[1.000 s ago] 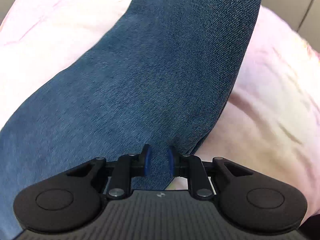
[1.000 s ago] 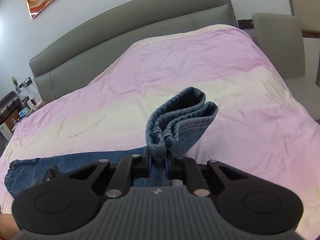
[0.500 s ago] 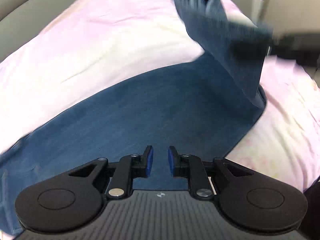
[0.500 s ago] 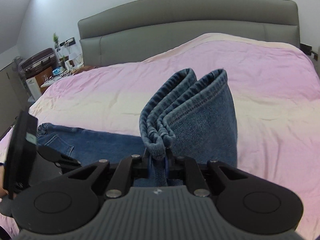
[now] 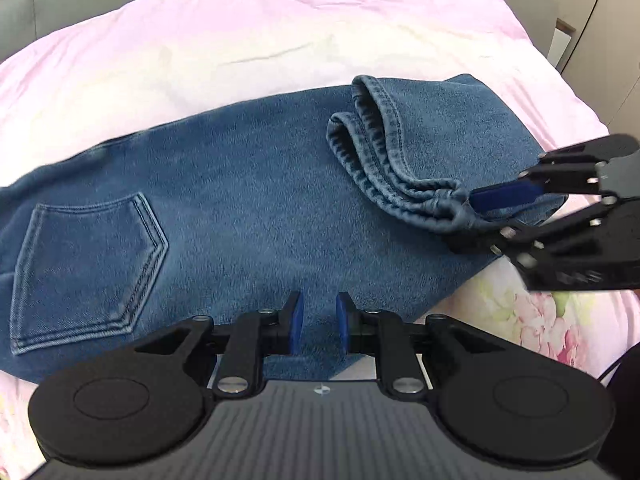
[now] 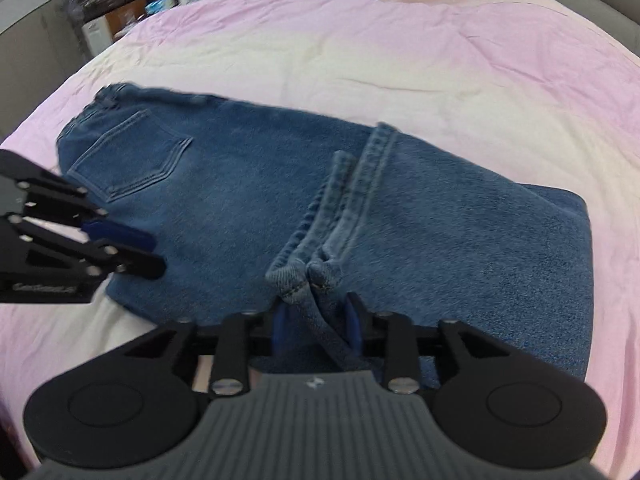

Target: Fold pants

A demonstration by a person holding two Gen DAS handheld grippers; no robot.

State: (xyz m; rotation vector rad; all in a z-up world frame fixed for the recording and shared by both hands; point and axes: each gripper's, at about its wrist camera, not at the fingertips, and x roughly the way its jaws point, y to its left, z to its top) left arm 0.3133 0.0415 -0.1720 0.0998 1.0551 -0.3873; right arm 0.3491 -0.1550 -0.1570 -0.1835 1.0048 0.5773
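Blue jeans [image 5: 260,200] lie flat on the bed, back pocket [image 5: 88,264] up, the legs folded over onto the seat. The leg hems [image 5: 376,140] rest bunched on top of the denim. My right gripper [image 6: 317,322] is low over the jeans [image 6: 240,184] and its jaws are opening. The hem corner [image 6: 316,280] still lies between the pads, which no longer press on it. The left wrist view shows it at the right [image 5: 464,222]. My left gripper [image 5: 319,322] hovers over the near edge of the jeans, pads slightly apart, nothing between them; it also shows in the right wrist view [image 6: 158,254].
A pink and cream bedcover [image 5: 240,32] spreads all around the jeans, with a floral patch [image 5: 532,320] near the right edge. A grey headboard [image 5: 60,0] and a chair [image 5: 528,4] stand beyond. Cluttered furniture [image 6: 120,12] stands past the bed's far left corner.
The right gripper carried the raised hems over and down onto the seat of the jeans, and its jaws parted. The left gripper drew back from the fold to the near edge.
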